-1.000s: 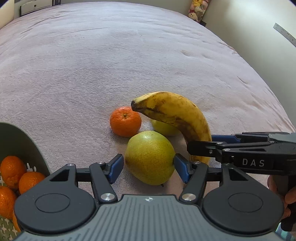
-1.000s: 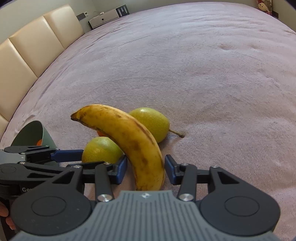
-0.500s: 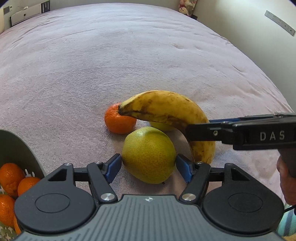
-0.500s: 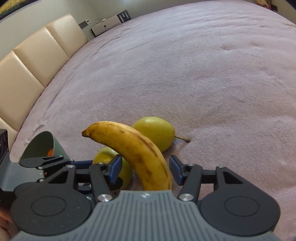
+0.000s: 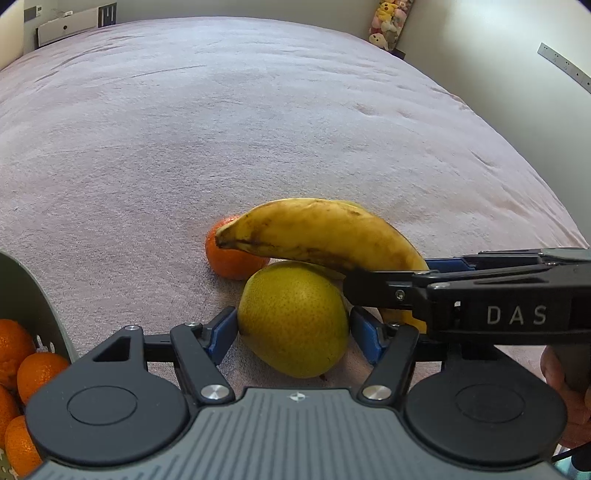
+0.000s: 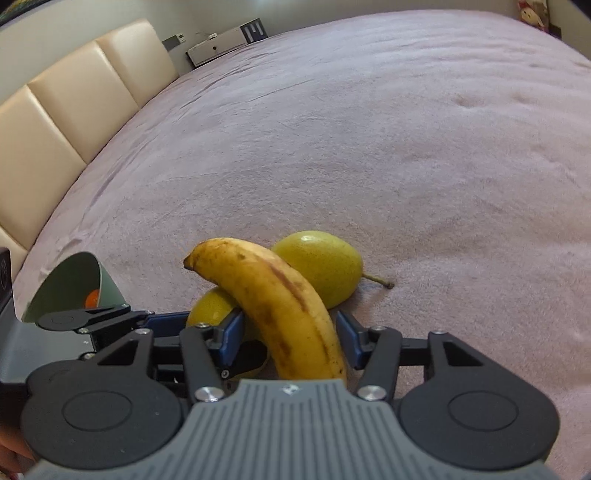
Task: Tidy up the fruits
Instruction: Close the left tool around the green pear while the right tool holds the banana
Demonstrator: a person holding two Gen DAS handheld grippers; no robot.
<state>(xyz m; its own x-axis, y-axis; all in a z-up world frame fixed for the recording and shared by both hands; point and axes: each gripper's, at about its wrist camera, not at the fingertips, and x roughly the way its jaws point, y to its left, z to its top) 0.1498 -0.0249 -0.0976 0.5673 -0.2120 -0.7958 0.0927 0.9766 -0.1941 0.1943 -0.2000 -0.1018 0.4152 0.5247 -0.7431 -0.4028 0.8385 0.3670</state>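
My left gripper is shut on a yellow-green pear, its blue pads against both sides. My right gripper is shut on a spotted banana and holds it raised over the pear; in the left wrist view the banana crosses above the pear. A second pear lies on the bedspread behind the banana. A loose mandarin lies behind the held pear. A green bowl at the left holds several mandarins.
The fruit lies on a wide pinkish bedspread. A cream padded headboard runs along the left. Plush toys sit at the far corner. A white box stands beyond the bed.
The right gripper has lifted the banana and swung it over the held pear. The left gripper has closed in on the pear and raised it slightly.
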